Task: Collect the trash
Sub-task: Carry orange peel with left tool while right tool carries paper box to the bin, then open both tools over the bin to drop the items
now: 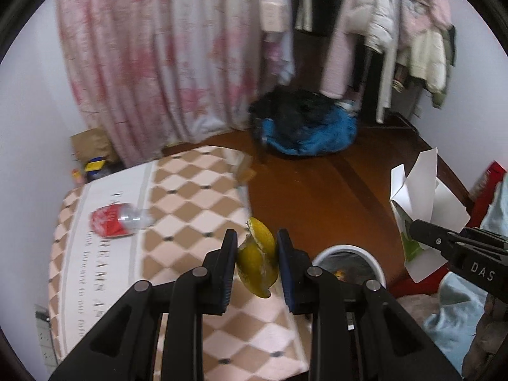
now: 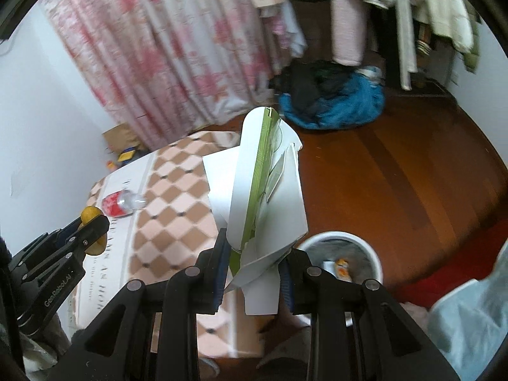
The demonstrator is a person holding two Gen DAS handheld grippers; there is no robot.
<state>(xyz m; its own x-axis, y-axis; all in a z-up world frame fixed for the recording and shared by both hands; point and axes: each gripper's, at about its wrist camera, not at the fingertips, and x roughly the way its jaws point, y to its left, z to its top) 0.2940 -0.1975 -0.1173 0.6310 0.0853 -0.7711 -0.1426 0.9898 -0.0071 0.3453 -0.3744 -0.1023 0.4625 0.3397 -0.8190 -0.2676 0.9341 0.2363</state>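
My left gripper (image 1: pixel 257 247) is shut on a yellow fruit peel (image 1: pixel 257 262), held above the edge of the checkered table (image 1: pixel 190 190), just left of the white trash bin (image 1: pixel 349 250). The peel shows in the right wrist view (image 2: pixel 90 214) too. My right gripper (image 2: pixel 254 254) is shut on a crumpled white-and-green paper carton (image 2: pixel 266 190), held left of and above the bin (image 2: pixel 341 241), which holds some trash. In the left wrist view the carton (image 1: pixel 422 203) hangs right of the bin. A crushed plastic bottle with a red label (image 1: pixel 117 219) lies on the table, also in the right wrist view (image 2: pixel 122 204).
A blue and black heap of clothes (image 1: pixel 304 127) lies on the wooden floor (image 1: pixel 317 197). A pink floral curtain (image 1: pixel 152 63) hangs behind the table. Clothes hang on a rack (image 1: pixel 397 25) at the back right. A cardboard box (image 1: pixel 89 143) sits in the left corner.
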